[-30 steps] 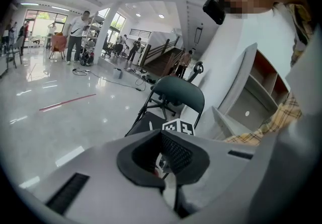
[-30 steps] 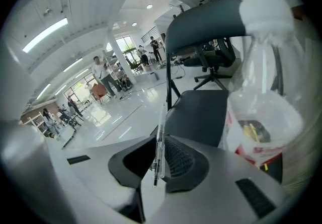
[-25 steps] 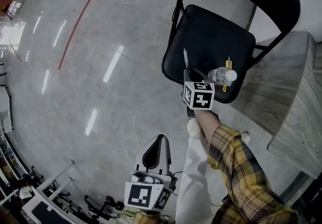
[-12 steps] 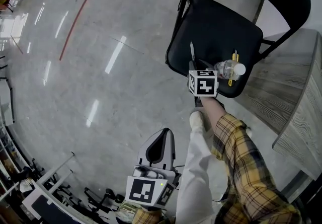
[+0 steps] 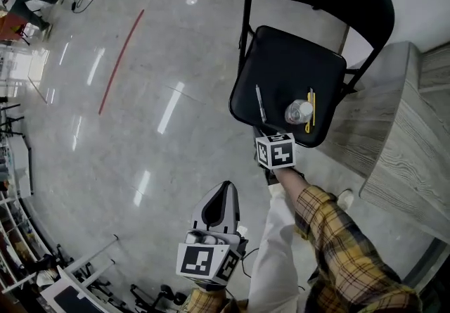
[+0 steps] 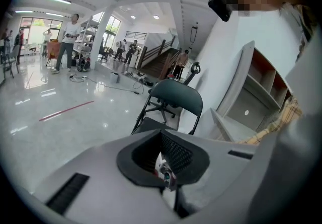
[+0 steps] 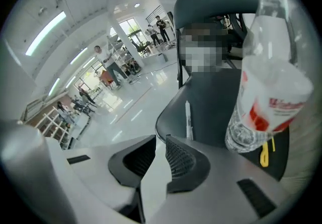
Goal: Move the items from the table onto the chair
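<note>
Backed off since a second ago, the right gripper (image 7: pixel 160 138) now sits off the near edge of the chair (image 5: pixel 281 58) instead of beside the bottle (image 5: pixel 299 111). Its jaws stand narrowly apart with nothing between them. The left gripper (image 6: pixel 160 131) hangs at 6 o'clock with its jaws closed together.

I see a glossy grey floor (image 5: pixel 140 107) in an open hall, with one red stripe (image 5: pixel 121 62) at 10 o'clock. One black folding chair is at 1 o'clock and one grey wood worktop (image 5: pixel 408 143) at 3.

On the seat are one upright bottle and two pens, one grey pen (image 5: pixel 259 103) and one yellow pen (image 5: pixel 311 109).
</note>
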### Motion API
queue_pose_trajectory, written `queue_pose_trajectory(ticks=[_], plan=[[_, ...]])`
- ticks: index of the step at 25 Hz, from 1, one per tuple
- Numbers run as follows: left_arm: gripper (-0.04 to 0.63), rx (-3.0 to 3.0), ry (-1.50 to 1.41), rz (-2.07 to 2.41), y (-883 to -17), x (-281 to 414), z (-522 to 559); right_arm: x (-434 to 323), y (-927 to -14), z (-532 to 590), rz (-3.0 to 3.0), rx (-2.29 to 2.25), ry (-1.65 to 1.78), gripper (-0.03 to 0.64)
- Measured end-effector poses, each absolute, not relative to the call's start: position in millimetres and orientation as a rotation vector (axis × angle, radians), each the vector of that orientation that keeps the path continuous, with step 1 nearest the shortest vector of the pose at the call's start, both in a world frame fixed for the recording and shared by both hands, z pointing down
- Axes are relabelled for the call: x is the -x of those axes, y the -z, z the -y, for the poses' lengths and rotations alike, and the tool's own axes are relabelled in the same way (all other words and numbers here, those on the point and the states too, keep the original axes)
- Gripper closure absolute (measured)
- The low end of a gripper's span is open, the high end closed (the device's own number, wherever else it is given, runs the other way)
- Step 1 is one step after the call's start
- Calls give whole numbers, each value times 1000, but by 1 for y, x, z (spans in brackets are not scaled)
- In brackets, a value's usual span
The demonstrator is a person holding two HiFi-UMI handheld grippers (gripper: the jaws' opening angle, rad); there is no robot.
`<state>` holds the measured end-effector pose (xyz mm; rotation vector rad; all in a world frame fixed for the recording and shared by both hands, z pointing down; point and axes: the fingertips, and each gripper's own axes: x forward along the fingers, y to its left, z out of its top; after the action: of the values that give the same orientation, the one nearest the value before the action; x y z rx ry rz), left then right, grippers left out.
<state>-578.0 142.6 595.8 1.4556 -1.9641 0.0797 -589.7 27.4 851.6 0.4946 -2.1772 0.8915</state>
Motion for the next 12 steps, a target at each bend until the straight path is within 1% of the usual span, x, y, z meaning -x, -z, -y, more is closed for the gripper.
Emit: queue_pose_trajectory(ticks=[3,6,9,12], plan=[[591,-1490,-92,2004,-557,574,-138,574,-796,-58,2224,-392,-934,551],[591,-1538,-72,2042,-517,564,-124,556,-735,-81,2302,-233,-900,551],[591,-1630,-54,2081,-478,550,-101,537,-670,-79,2414,-142,-904,561],[591,-1706,-58,2093,-431,525,-89,506,-588,-74,2527,-124,-986,574]])
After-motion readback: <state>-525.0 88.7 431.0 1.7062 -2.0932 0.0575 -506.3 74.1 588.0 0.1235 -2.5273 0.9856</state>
